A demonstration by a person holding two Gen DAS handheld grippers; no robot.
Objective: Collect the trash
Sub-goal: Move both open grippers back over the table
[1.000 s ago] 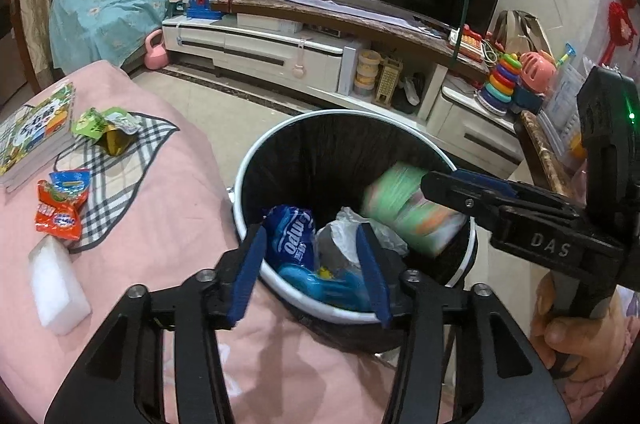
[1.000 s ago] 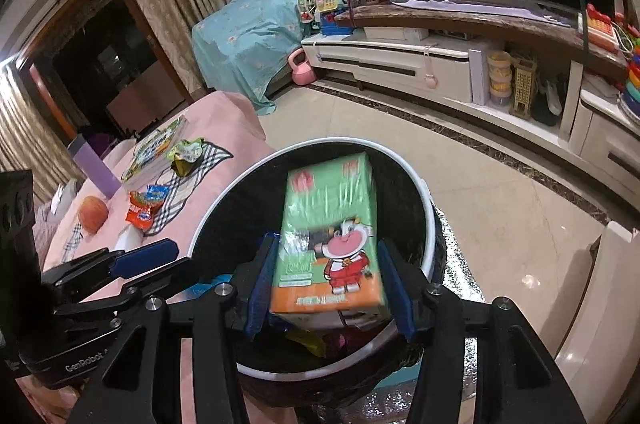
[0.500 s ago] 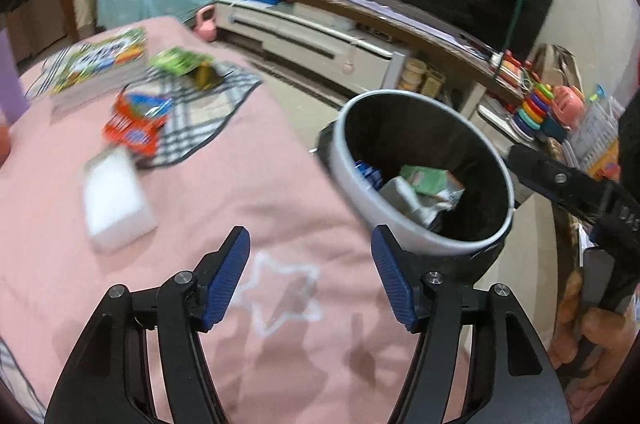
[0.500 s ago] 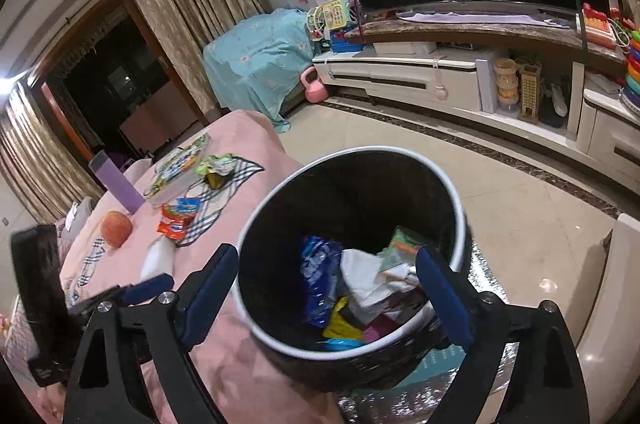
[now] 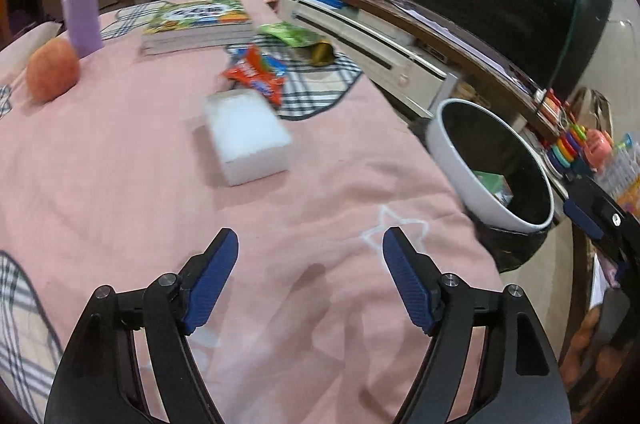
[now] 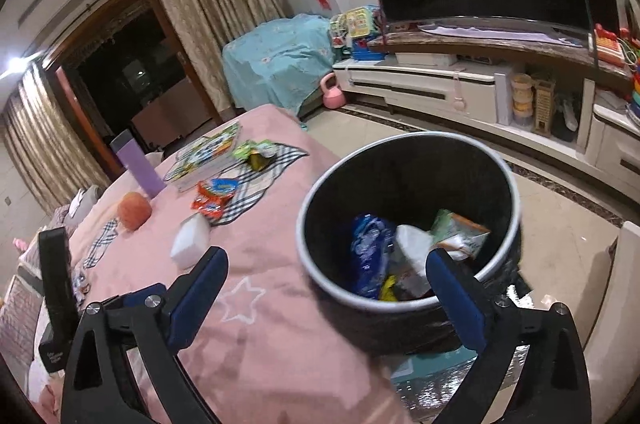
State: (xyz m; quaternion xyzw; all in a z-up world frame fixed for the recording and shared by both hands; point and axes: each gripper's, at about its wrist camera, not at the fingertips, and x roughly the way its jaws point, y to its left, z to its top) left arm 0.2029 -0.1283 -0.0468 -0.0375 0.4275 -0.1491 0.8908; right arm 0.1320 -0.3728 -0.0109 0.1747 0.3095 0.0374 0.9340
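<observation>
Trash bin (image 6: 408, 216) holds green carton (image 6: 460, 230); my 2 grippers, left gripper (image 5: 310, 274) and right gripper (image 6: 326, 294), have just been opening, jaws released, empty.

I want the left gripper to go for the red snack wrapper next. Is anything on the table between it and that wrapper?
Yes. The white foam block lies on the pink tablecloth between the open left gripper and the red snack wrapper, its far end close against the wrapper. Reaching past it probably means going over or around it.

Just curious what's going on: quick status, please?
Both grippers, left and right, just opened, nothing between jaws. Green carton lies in trash bin. Red snack wrapper remains on pink cloth; white block in front.
</observation>
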